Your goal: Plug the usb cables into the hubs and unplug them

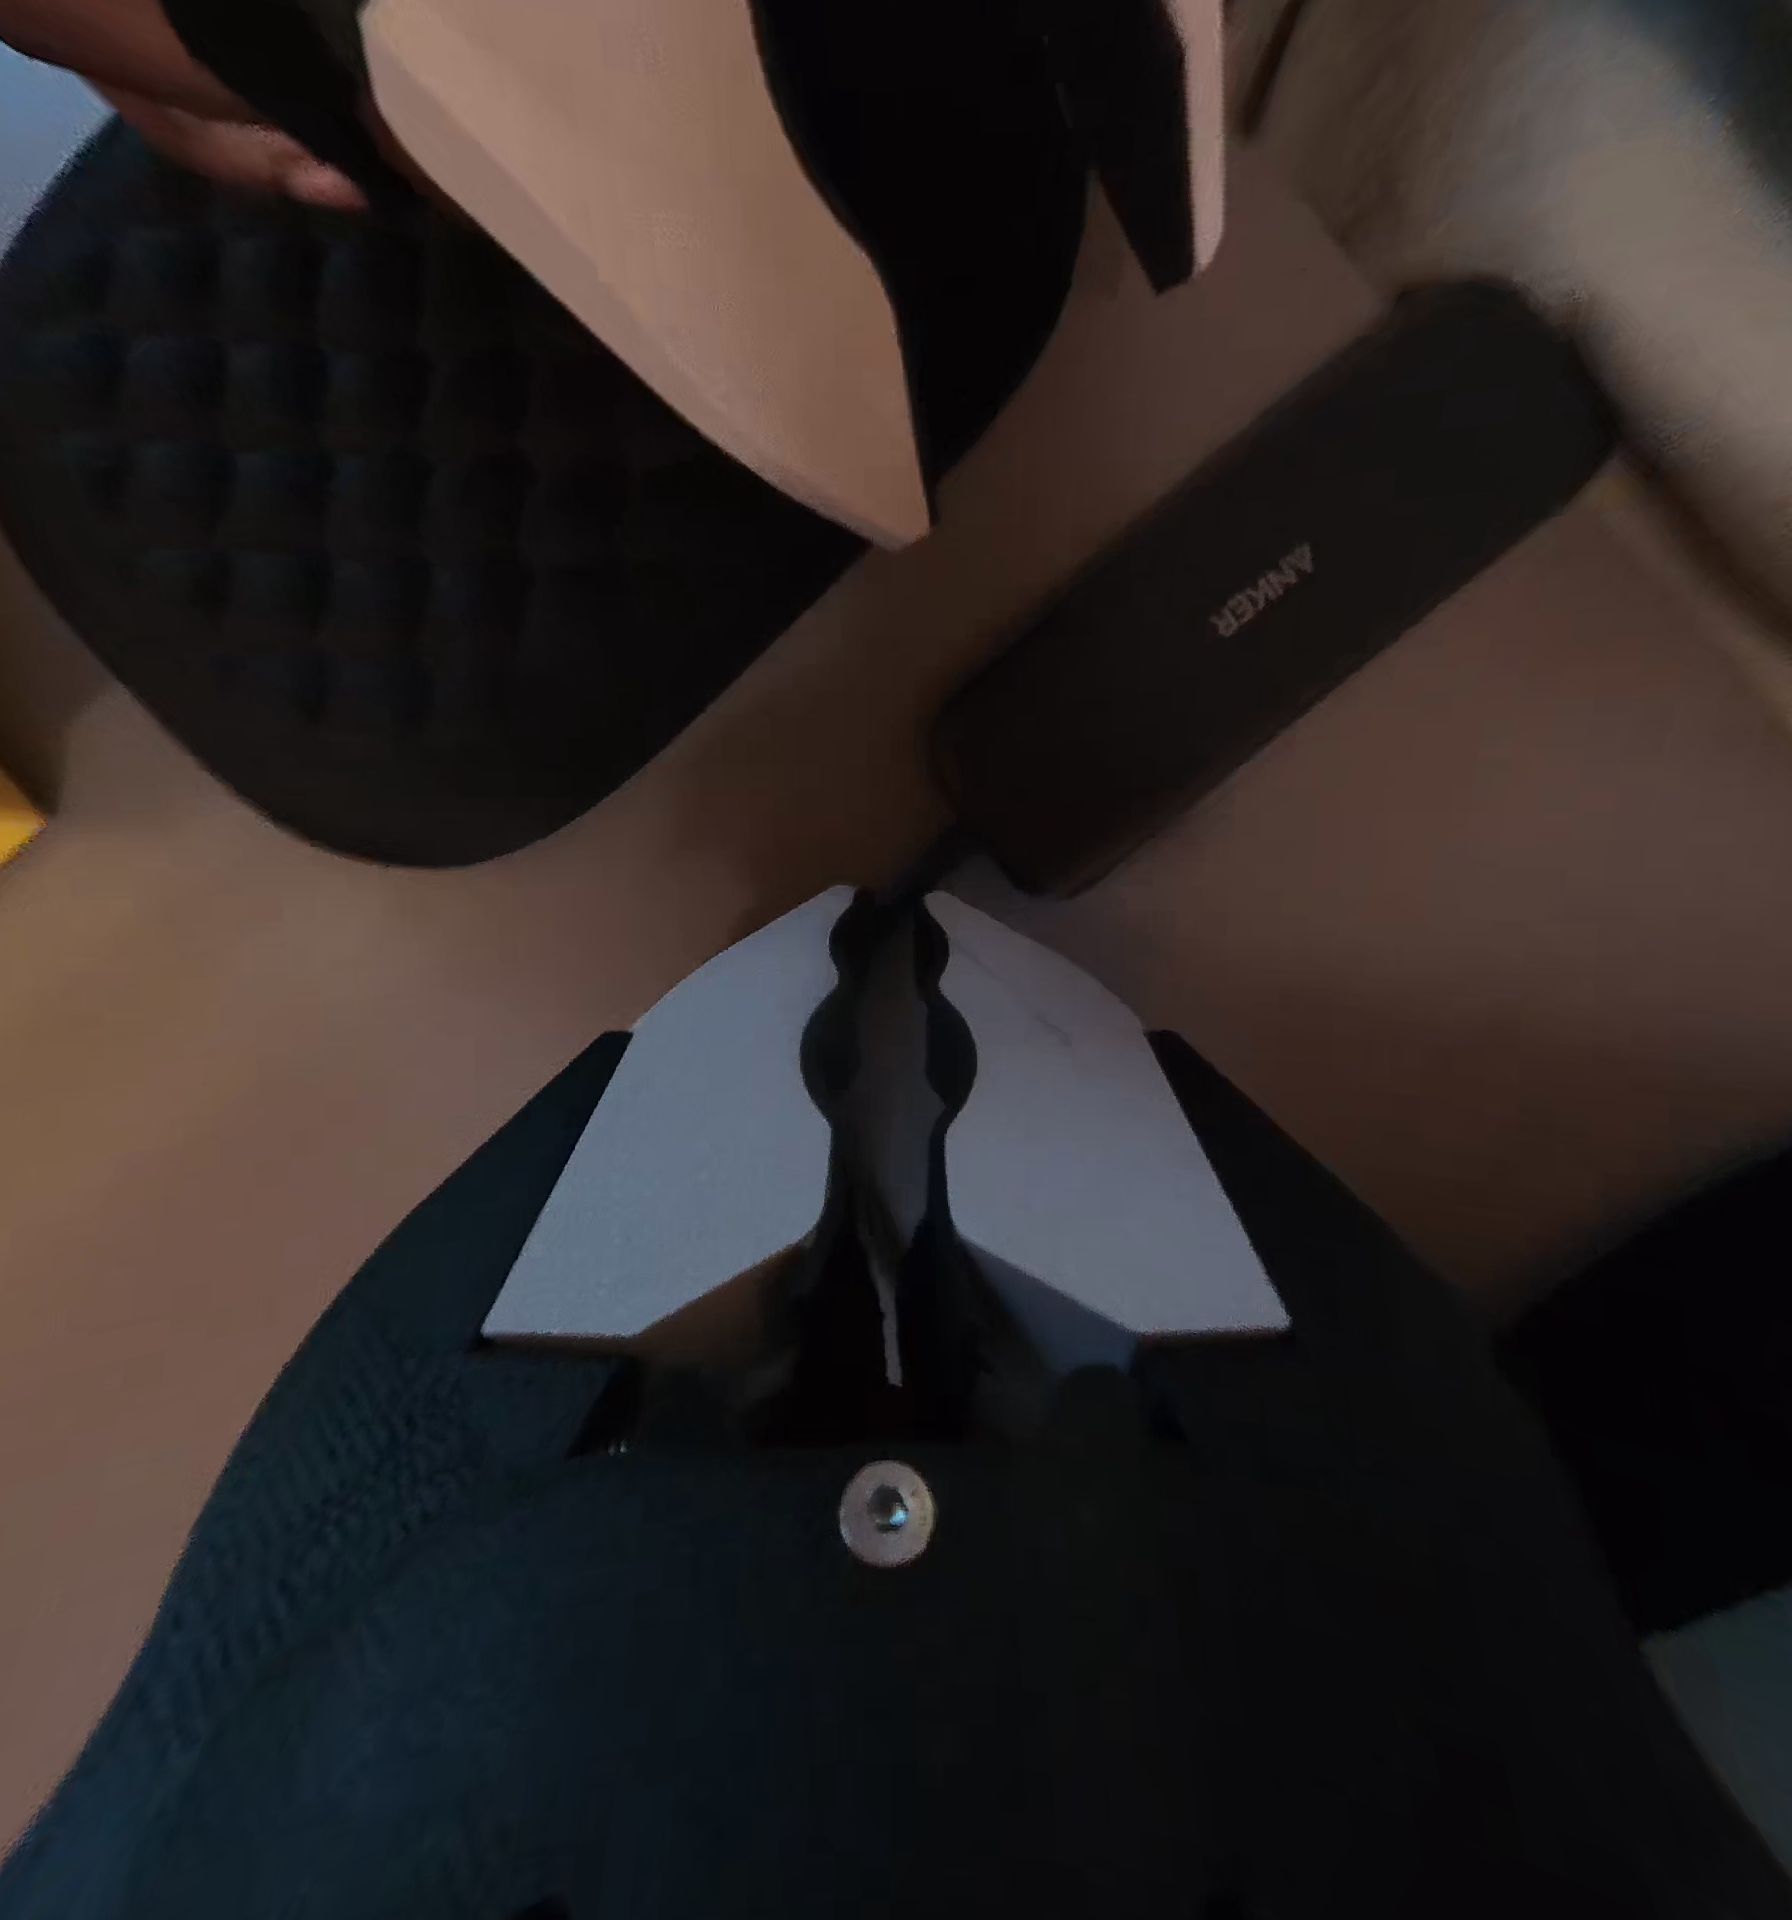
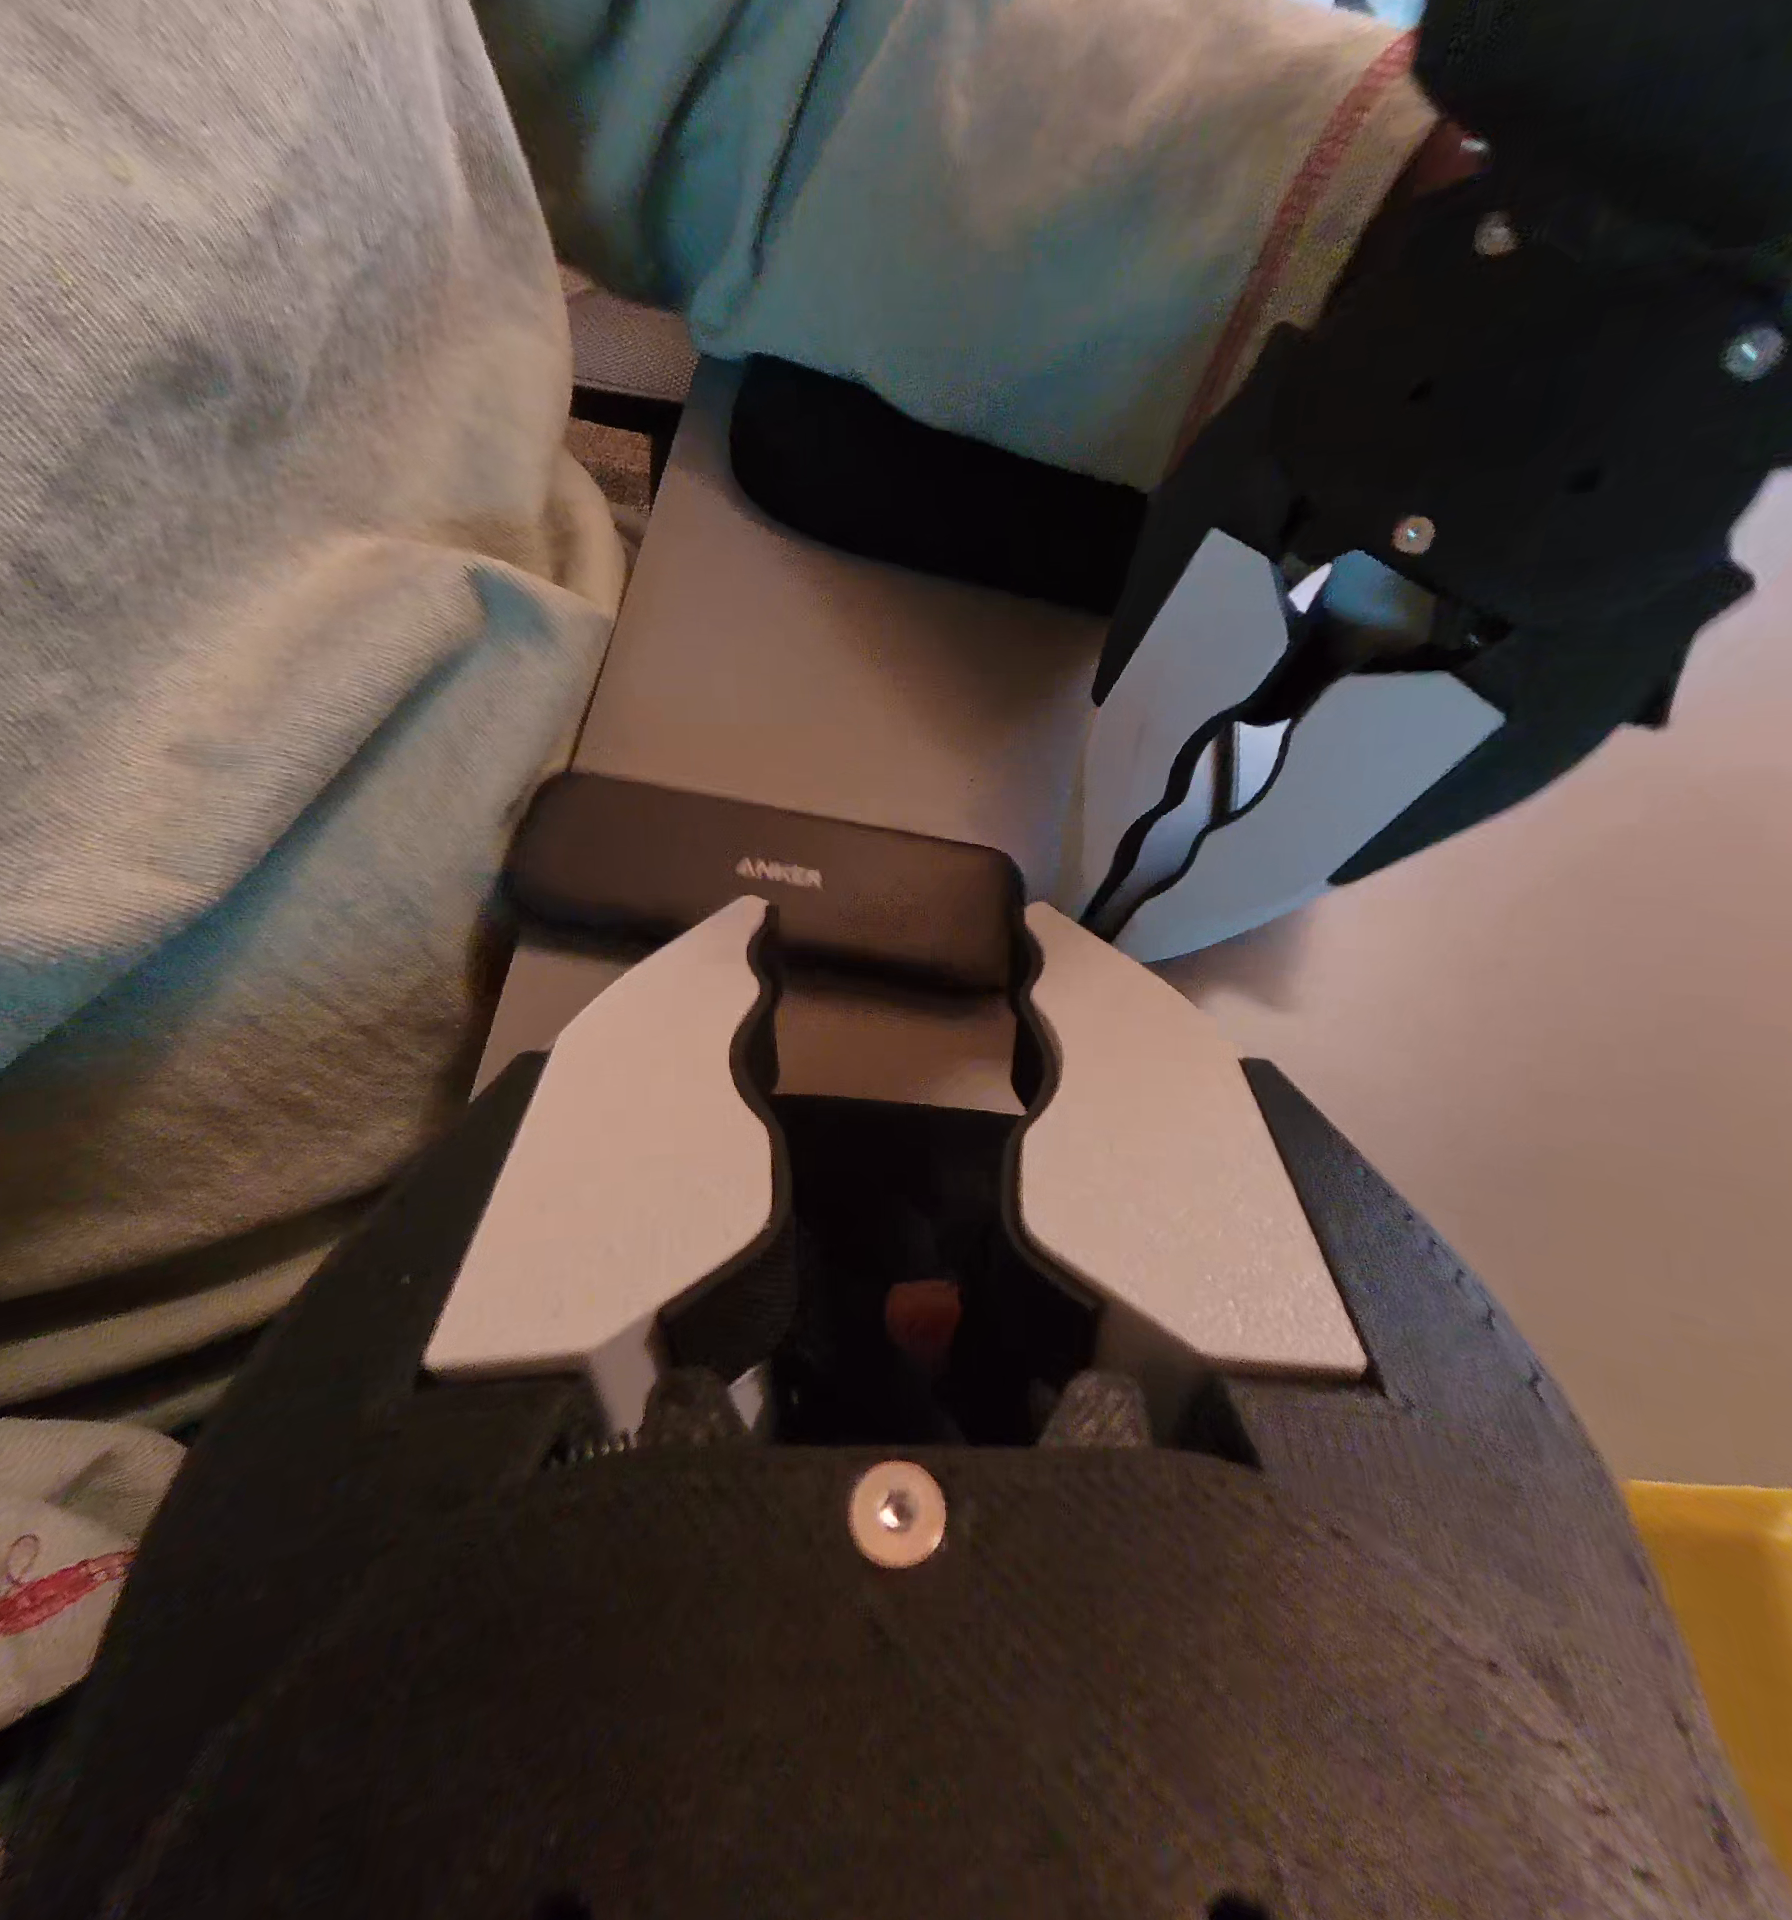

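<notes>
Each handheld gripper has a matte black, grainy printed body, with a single silver hex-socket screw [image 2: 896, 1513] set at the centre of its front edge. The right gripper [image 2: 894, 940] carries two pale grey, wedge-shaped fingers [image 2: 653, 1153] edged inside with wavy black pads. The left gripper [image 1: 890, 902] matches it, grey fingers [image 1: 710, 1122] over black. Seen from the side, its dark housing shows several small silver screws [image 2: 1412, 534]. The person wears a faded pale cream-and-blue sleeve [image 2: 933, 208] with a reddish stitched cuff seam [image 2: 1307, 197].
</notes>
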Demonstrator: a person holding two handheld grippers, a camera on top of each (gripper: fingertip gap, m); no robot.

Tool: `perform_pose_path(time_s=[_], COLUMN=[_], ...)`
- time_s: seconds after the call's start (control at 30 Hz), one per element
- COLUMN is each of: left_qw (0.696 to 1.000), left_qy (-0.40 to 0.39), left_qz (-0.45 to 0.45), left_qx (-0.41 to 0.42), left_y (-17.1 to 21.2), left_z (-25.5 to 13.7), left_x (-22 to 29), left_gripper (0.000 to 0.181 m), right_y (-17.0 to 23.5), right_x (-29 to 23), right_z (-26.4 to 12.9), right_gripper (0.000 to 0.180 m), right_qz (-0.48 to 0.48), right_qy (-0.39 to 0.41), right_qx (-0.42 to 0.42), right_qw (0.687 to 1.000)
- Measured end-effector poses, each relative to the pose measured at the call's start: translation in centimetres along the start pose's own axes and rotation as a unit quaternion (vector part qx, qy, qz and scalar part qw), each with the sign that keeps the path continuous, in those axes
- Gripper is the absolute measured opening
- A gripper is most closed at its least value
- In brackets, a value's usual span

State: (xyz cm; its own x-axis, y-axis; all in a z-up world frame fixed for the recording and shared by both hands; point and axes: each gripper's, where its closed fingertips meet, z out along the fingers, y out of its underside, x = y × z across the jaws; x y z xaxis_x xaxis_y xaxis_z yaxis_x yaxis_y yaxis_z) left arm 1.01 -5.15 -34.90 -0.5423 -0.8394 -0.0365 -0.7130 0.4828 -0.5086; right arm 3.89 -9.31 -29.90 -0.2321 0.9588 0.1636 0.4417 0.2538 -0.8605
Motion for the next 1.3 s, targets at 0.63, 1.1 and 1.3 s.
perform_pose_path(time_s=[0.63,1.1,1.3], left_qw=[0.764,0.884,0.878], left_qy=[-0.625,-0.378,-0.312], left_qz=[-0.027,-0.275,-0.364], left_qx=[0.158,0.008,-0.002], left_y=[-2.1,5.8,7.8], left_z=[-14.1,-6.7,-5.1], left_x=[-0.7,1.0,1.5], left_gripper=[0.000,0.041,0.018], right_y=[0.0,-0.8,-0.4], right_x=[9.2,8.6,8.2], right_z=[-1.2,-0.9,-0.4], right_gripper=[0.087,0.073,0.074], right_qz=[0.021,-0.062,-0.075], right_qy=[0.292,0.287,0.279], right_qx=[-0.008,0.015,-0.003], right_qw=[0.956,0.956,0.958])
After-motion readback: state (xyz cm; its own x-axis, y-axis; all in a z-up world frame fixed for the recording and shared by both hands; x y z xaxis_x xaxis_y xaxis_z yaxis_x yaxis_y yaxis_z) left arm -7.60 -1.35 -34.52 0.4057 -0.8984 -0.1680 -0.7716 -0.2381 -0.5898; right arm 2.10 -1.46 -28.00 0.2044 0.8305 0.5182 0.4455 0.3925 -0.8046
